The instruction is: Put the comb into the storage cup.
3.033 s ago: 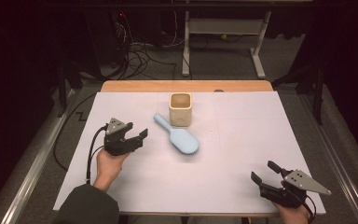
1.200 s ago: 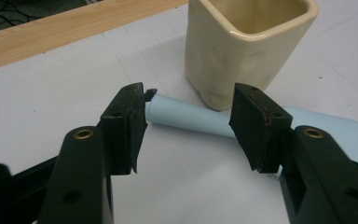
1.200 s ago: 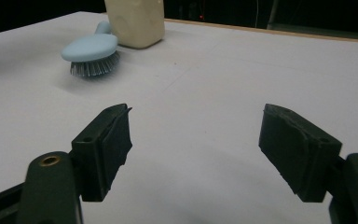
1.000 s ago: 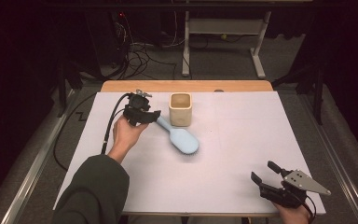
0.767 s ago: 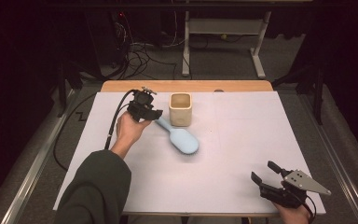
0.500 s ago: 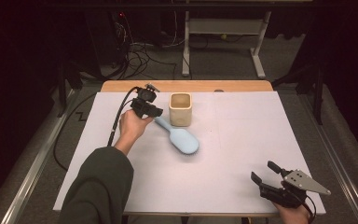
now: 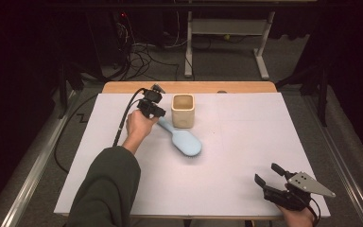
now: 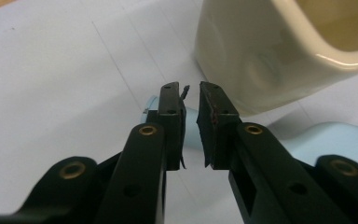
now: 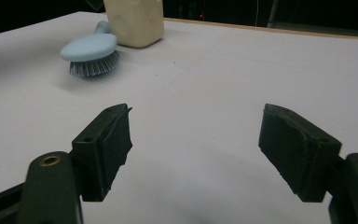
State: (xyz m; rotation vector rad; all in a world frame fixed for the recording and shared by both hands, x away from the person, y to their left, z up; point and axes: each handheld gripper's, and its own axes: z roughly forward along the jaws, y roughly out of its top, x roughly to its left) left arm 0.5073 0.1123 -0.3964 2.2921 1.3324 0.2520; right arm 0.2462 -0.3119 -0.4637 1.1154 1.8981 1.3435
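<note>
White table (image 7: 246,156): your left gripper (image 8: 192,100) has just been closing on the brush (image 7: 182,139) handle, grasping it. Your right gripper (image 9: 196,149) rests released.

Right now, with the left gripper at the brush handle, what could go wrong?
The left gripper has just been closing over the brush handle's end; such a shallow grip may slip. The cup stands right beside the handle, so a lift could knock it. The heavy head may swing down.
</note>
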